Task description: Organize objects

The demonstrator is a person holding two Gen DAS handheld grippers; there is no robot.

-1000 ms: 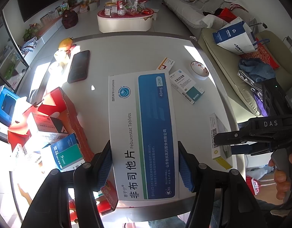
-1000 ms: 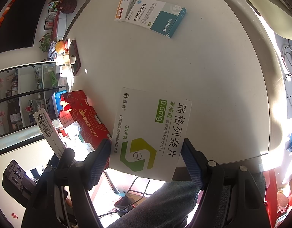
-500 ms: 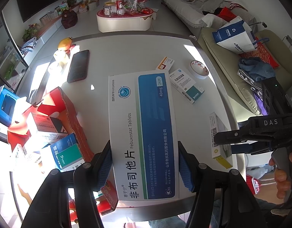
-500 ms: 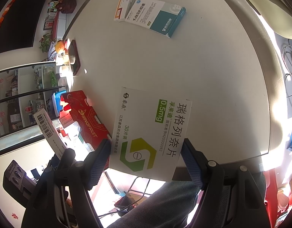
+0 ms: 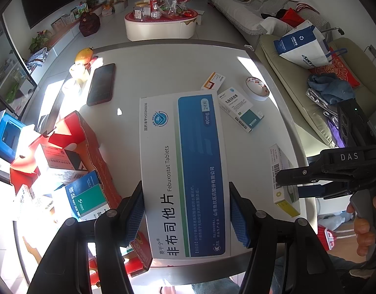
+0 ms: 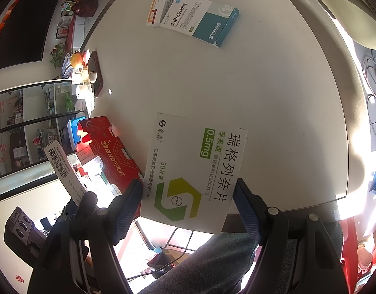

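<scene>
My left gripper [image 5: 186,214] is shut on a white and blue Febuxostat tablet box [image 5: 183,171], held above the white table [image 5: 163,73]. My right gripper [image 6: 188,208] is shut on a white box with a green and yellow logo [image 6: 195,169]; that same box [image 5: 283,176] shows edge-on at the right of the left wrist view. A red cardboard box [image 5: 72,152] at the table's left edge holds several medicine boxes. Two more boxes lie on the table: a white and teal one [image 6: 202,22] and a small orange and white one [image 6: 157,9].
A tape roll [image 5: 257,88] sits near the far right table edge. A dark phone [image 5: 101,83], a cup [image 5: 77,72] and a fruit [image 5: 83,54] lie at the far left. A sofa [image 5: 298,78] stands right of the table. A person's leg [image 6: 212,257] shows below the table edge.
</scene>
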